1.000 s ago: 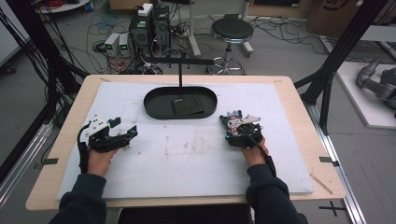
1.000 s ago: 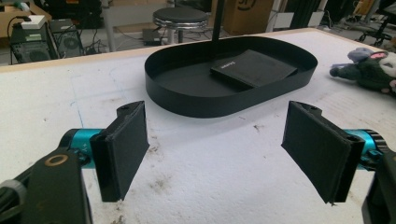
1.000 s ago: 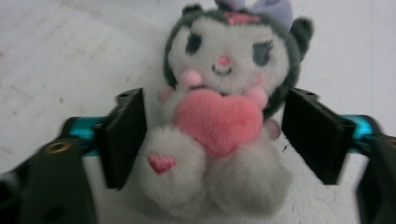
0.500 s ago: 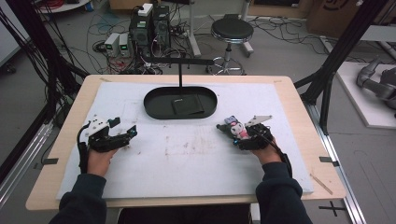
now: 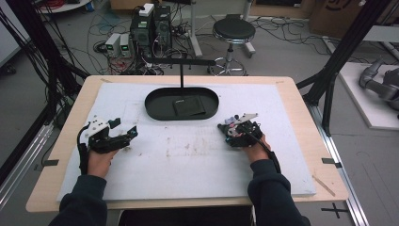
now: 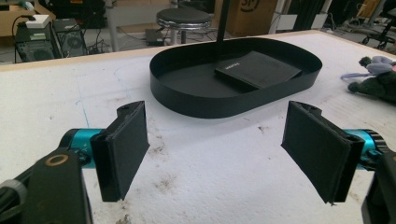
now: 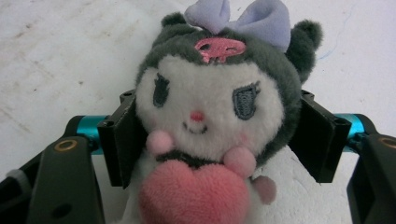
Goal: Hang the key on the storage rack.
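**Gripping a plush toy at the right of the white mat**

Resting on the white mat [image 5: 188,160], the right gripper [image 5: 226,129] lay on the person's right side of the table [image 5: 301,122], pointing toward the middle. Between its jaws sat a small plush toy [image 7: 215,116]: dark grey hood, white face, lilac bow on top, a pink heart at its front. In the right gripper view both black pads [image 7: 119,140] touched the sides of the toy's head, pinching it with the jaws set wide. Those jaws had just been closing a little around it. The toy lay on the mat, face toward the gripper's camera; in the left gripper view it showed as a dark and lilac shape [image 6: 373,77] at the far right edge.

The left gripper [image 5: 129,134] rested on the mat on the person's left side, well apart from the toy. Its jaws stood spread, with bare mat between the two pads [image 6: 123,149].

Beyond both grippers, near the far middle of the mat, stood a black oval tray [image 5: 155,101]. A flat black wallet-like thing [image 6: 257,70] lay inside it, toward its right half, beside a thin black post [image 5: 181,75] rising from the tray.
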Action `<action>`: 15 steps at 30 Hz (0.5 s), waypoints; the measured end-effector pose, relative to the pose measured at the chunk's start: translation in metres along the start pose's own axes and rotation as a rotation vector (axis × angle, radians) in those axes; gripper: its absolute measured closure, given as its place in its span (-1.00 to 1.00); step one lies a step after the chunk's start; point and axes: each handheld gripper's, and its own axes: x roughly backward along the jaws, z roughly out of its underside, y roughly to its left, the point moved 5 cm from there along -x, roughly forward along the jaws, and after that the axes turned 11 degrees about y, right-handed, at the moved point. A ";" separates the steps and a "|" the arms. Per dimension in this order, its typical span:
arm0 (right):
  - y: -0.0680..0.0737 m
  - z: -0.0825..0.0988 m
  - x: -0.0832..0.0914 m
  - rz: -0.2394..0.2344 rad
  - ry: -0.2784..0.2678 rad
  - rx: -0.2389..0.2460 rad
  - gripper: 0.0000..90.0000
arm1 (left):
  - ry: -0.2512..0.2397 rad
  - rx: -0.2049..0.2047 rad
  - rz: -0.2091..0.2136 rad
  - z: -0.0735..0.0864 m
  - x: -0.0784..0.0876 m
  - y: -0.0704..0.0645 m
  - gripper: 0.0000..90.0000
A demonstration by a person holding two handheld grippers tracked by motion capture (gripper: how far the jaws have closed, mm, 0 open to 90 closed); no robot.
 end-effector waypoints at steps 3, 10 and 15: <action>0.000 -0.002 0.001 0.073 -0.014 0.022 -0.55 | -0.002 0.002 0.000 0.000 0.000 0.000 -0.51; 0.000 -0.004 -0.002 0.079 -0.003 0.009 -0.36 | -0.004 0.005 0.001 0.000 0.000 0.001 -0.50; -0.005 -0.005 0.006 0.005 -0.036 -0.011 -0.27 | -0.005 0.006 0.001 0.000 0.000 0.001 -0.50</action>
